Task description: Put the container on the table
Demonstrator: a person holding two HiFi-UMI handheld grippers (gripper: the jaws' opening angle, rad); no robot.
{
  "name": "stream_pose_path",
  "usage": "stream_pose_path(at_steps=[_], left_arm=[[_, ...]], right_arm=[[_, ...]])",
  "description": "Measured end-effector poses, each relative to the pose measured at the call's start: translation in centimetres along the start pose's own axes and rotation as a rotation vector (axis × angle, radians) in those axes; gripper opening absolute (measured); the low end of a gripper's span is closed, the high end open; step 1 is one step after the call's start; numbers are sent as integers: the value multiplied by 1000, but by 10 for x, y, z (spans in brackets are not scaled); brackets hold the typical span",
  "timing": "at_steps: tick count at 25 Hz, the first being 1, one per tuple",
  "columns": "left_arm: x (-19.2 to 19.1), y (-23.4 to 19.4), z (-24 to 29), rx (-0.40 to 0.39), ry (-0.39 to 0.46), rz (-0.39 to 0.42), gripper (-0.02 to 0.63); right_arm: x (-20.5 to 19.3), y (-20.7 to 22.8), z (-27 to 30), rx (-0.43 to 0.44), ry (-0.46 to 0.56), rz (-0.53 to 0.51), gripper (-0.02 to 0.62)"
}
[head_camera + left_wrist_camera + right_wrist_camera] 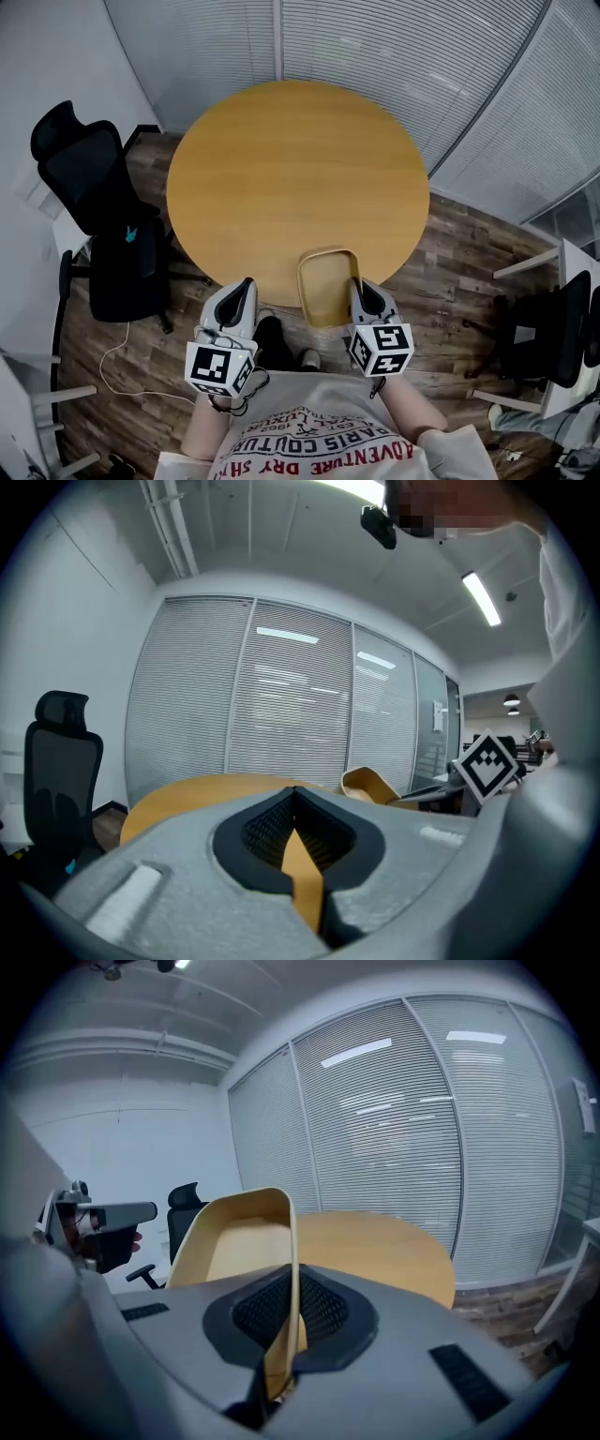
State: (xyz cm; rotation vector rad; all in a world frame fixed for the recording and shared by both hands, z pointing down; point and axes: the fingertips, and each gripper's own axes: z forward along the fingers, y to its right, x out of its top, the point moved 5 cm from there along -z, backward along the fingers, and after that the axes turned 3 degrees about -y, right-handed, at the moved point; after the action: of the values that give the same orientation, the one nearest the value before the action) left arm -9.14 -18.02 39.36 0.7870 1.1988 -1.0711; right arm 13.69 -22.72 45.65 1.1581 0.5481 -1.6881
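A white shirt with red print [319, 433] fills the near edge of the head view. Just beyond it sit the two marker cubes, then the grey jaws. The left hand-held gripper [247, 281] hangs over the wood-plank floor [469, 272], just near of the table's edge. Its jaws are drawn together at the tips with nothing between them; only a sliver of table top shows through the slit in its own view [295, 791]. To its right, the right hand-held gripper [354, 281] is clamped on the right side wall of the tan wooden container with rounded corners [326, 286], the thin wall standing between its black pads [292, 1274]. The container crosses the near edge of the round, light-wood table [291, 169], its near part overhanging the floor; whether it rests on the top cannot be told. A black office chair [103, 187] stands left of the table. White slatted blinds [375, 47] line the far wall.
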Motion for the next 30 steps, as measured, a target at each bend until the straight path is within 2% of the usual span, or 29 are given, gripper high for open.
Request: stream_pose_path(at_steps=[11, 15, 22, 30], left_arm=[[33, -102, 118, -134, -8, 48, -3], [38, -134, 148, -177, -12, 50, -3], [23, -174, 192, -221, -44, 24, -3], [-11, -195, 233, -254, -116, 2, -3]], right_arm=[[60, -3, 115, -106, 7, 33, 14], [69, -9, 158, -133, -19, 45, 14], [61, -11, 223, -178, -90, 50, 14], [19, 1, 277, -211, -235, 97, 14]])
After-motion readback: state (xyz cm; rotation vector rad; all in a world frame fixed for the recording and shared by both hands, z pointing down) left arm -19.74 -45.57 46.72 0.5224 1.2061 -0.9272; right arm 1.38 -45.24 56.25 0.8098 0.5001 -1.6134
